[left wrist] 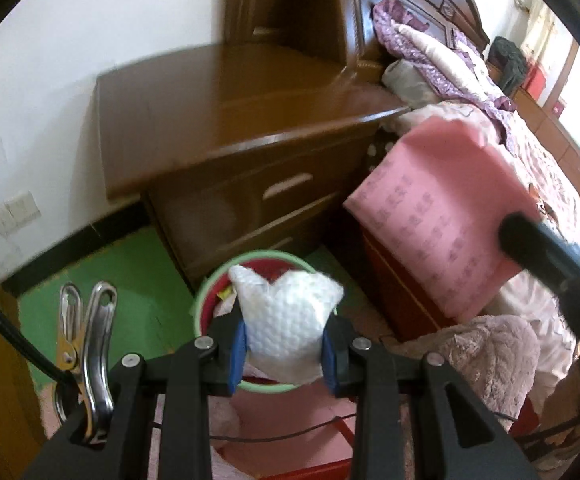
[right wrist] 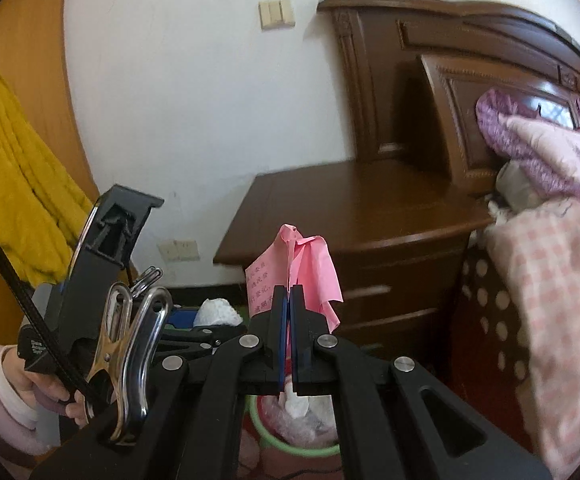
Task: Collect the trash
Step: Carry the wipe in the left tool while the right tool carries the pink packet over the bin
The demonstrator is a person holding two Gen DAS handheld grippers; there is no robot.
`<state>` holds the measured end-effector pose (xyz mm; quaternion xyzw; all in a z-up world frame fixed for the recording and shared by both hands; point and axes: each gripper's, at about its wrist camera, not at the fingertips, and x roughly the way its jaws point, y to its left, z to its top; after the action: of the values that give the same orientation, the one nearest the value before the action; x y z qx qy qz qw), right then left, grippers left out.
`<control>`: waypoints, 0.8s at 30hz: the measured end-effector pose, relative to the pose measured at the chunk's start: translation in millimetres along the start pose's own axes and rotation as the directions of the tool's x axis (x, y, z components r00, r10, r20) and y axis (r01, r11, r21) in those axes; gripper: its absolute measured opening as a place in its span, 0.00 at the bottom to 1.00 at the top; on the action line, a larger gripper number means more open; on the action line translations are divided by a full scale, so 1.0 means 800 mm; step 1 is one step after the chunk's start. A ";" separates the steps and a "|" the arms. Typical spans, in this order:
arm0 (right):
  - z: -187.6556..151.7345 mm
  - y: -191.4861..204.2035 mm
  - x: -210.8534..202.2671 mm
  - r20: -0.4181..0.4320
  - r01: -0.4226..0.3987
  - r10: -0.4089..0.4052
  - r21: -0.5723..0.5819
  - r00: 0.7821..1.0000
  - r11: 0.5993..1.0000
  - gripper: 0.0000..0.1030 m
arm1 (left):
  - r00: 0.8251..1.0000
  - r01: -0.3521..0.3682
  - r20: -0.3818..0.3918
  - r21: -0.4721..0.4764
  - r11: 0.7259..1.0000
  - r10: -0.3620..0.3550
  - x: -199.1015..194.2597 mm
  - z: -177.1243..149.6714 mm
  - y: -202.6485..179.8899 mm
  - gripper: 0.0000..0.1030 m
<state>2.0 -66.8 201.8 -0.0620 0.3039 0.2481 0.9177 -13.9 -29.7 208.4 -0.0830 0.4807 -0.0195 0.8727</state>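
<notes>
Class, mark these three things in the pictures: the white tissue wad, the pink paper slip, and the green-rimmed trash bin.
white tissue wad (left wrist: pixel 288 330): left wrist view, middle of the wad.
pink paper slip (right wrist: pixel 313 268): right wrist view, crumpled upper part.
green-rimmed trash bin (left wrist: pixel 266 257): left wrist view, far rim.

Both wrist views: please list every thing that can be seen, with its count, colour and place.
White tissue wad: one, white, held in the left tool, above the bin.
Pink paper: one, pink with printed text, pinched in the right tool.
Bin: one, green rim, red inside, on the floor before the nightstand, some trash already in it.
Nightstand: one, brown wood, against the white wall.
Headboard: one, brown wood, behind the bedding.
Bedding: pink and purple, piled on the bed.
Yellow jacket: one, hanging at far left.
Left tool: black, blue pads.
Right tool: black, blue pads.
Hand: one, pink sleeve, holding the left tool.
</notes>
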 end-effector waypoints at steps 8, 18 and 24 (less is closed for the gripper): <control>-0.045 0.010 0.052 -0.111 0.074 -0.075 -0.013 0.991 0.997 0.02 | 1.000 -0.024 -0.009 -0.038 0.999 0.023 0.048 -0.033 0.027 0.31; -0.094 -0.005 0.113 -0.230 0.117 -0.113 0.006 0.967 0.993 0.02 | 0.994 -0.021 -0.113 -0.083 0.996 0.012 0.130 -0.049 0.044 0.31; -0.113 -0.020 0.145 -0.281 0.132 -0.120 0.023 0.952 0.991 0.02 | 0.989 -0.041 -0.142 -0.087 0.995 0.028 0.171 -0.055 0.049 0.31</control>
<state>42.6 -56.3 59.9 -0.0967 0.4307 0.1714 0.8808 20.3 -12.0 64.6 -0.1123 0.5428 0.0115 0.8323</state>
